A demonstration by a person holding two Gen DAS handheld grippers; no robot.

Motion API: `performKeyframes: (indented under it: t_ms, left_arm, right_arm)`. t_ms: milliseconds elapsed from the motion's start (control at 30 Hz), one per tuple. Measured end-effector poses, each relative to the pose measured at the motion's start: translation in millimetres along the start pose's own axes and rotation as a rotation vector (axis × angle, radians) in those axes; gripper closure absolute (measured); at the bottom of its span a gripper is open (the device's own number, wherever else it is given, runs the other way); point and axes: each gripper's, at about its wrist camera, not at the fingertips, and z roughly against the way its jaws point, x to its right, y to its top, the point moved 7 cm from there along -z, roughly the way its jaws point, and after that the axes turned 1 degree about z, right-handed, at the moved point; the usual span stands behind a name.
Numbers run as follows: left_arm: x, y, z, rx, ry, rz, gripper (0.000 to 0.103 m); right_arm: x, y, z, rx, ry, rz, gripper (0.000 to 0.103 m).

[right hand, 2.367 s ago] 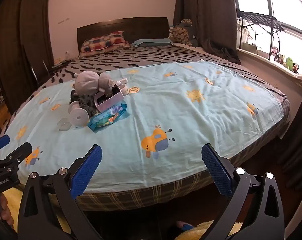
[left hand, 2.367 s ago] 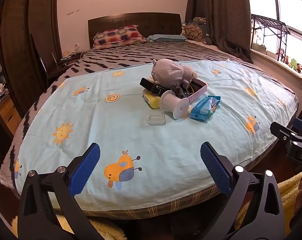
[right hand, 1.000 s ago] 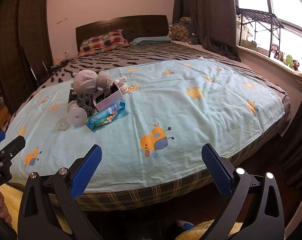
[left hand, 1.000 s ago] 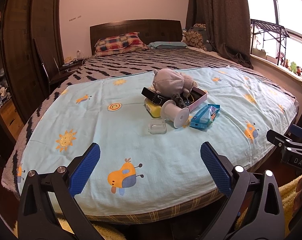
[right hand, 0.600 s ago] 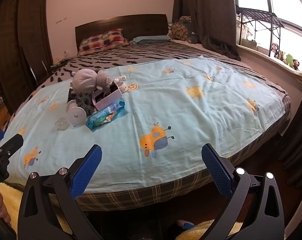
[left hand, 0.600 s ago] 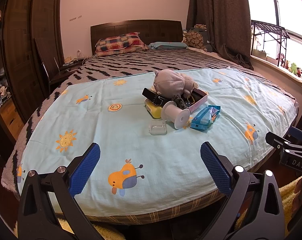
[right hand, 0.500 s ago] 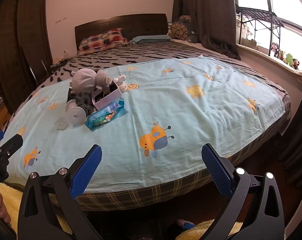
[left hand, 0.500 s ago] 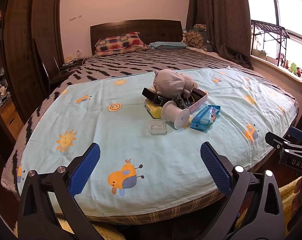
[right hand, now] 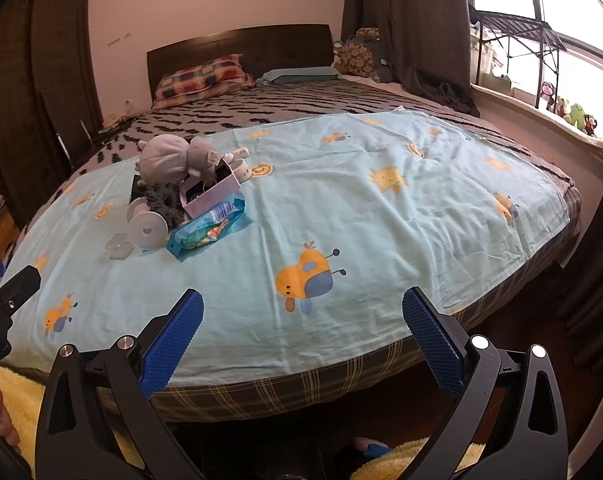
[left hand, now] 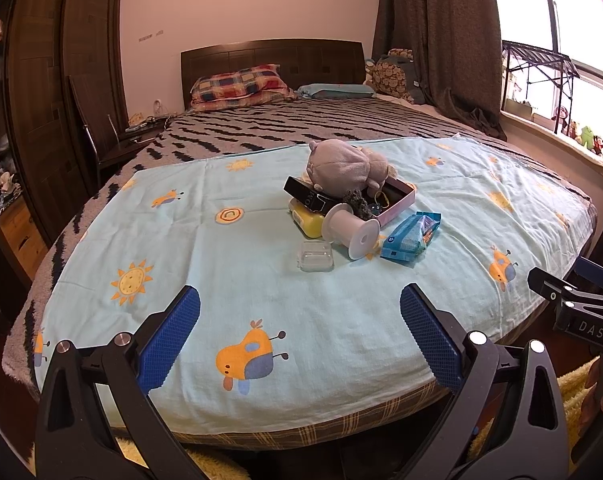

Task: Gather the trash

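Observation:
A small pile lies mid-bed on the light blue sheet (left hand: 261, 280): a blue snack wrapper (left hand: 410, 236), an empty white spool (left hand: 351, 232), a clear plastic case (left hand: 315, 256), a yellow item (left hand: 307, 218), a black box (left hand: 307, 196), a pink-edged box (left hand: 395, 196) and a grey plush toy (left hand: 343, 164). The pile also shows in the right wrist view, with the wrapper (right hand: 207, 232) and spool (right hand: 147, 230). My left gripper (left hand: 299, 320) is open and empty at the bed's near edge, well short of the pile. My right gripper (right hand: 301, 320) is open and empty, with the pile far to its left.
The bed has a dark headboard (left hand: 269, 62), a plaid pillow (left hand: 237, 86) and a striped blanket (left hand: 301, 128). A dark wardrobe (left hand: 53, 100) and a chair (left hand: 101, 140) stand at the left. Curtains (left hand: 433, 40) and a window sill with toys (left hand: 573, 136) are at the right. A yellow rug (right hand: 17, 396) lies below.
Both views have shifted only slightly over the last second; the pile sits a touch lower in the left wrist view. Both grippers stay open and empty.

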Motion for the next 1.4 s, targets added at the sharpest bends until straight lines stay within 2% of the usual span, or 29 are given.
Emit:
performKeyframes:
  t_ms: [467,667,800,967,1167,1233,1267,1367,1400]
  left_arm:
    - [0,4,-2,0.007,-0.005,-0.002,0.008]
    - [-2,5,-8,0.007,0.017,-0.026,0.008]
    - [-8,9,-14,0.010,0.022,-0.025,0.008]
    - [-3,13,-28,0.000,-0.017,-0.038,0.008]
    - [1,8,-59,-0.062,-0.014,-0.067,0.008]
    - [-2,6,-74,-0.090,-0.014,-0.057,0.012]
    - [-4,5,-81,-0.103,-0.018,-0.052,0.018]
    - [-6,0,-101,-0.147,-0.061,-0.026,0.028]
    - [-6,-2,-106,-0.159,-0.069,-0.024,0.029]
  right_arm:
    - [-2,2,1,0.016,0.009,0.008,0.003]
    - [-6,12,3,0.065,0.067,-0.018,0.003]
    - [-19,18,0,0.092,0.062,0.048,0.003]
    - [-34,24,-17,0.056,0.119,0.055,0.003]
    - [-37,30,-49,0.000,0.122,0.015,0.003]
    - [-37,33,-60,-0.017,0.105,-0.005,0.003]
    - [-40,35,-64,-0.016,0.112,-0.001,0.004]
    - [-52,41,-80,-0.039,0.159,0.002,0.023]
    - [-57,43,-87,-0.055,0.188,-0.007,0.027]
